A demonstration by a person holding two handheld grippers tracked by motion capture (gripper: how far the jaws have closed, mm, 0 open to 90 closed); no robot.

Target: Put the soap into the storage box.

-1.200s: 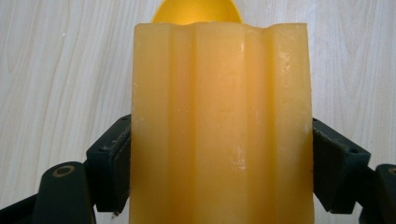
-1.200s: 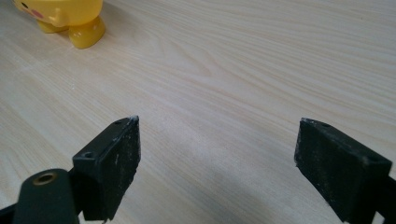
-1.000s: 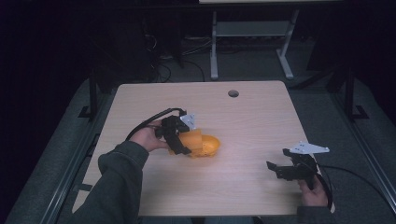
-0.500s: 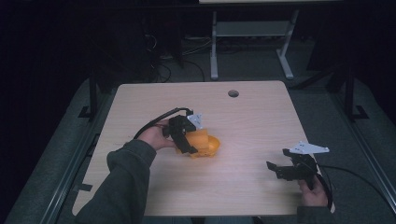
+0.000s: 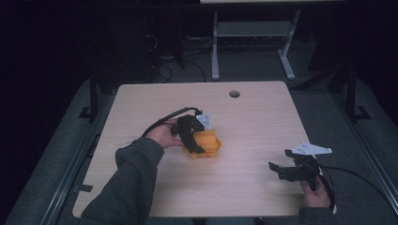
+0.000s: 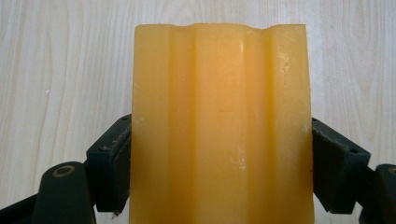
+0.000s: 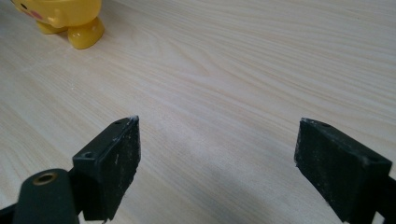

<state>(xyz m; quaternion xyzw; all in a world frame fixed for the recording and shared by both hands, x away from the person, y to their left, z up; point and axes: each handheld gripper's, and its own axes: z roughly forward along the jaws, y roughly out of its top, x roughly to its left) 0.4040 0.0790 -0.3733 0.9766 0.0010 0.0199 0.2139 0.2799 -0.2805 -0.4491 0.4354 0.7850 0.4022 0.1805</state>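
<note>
Comparing with a second ago, I see the left gripper (image 5: pixel 196 140) has turned over the yellow toy (image 5: pixel 206 145), which then lay rounded on its side and now shows a squarer, blocky face at mid-table. From the left gripper view, both jaws press the toy's (image 6: pixel 219 126) flat ribbed sides, so it's clamped, probably just off the wood, though I can't confirm a gap from the high view. Right gripper (image 5: pixel 287 169) hasn't budged: parked near the front right edge of the table (image 5: pixel 263 112), jaws spread wide, nothing between them, toy (image 7: pixel 60 18) well apart from it. My read: reorientation is under way, release not yet done.
</note>
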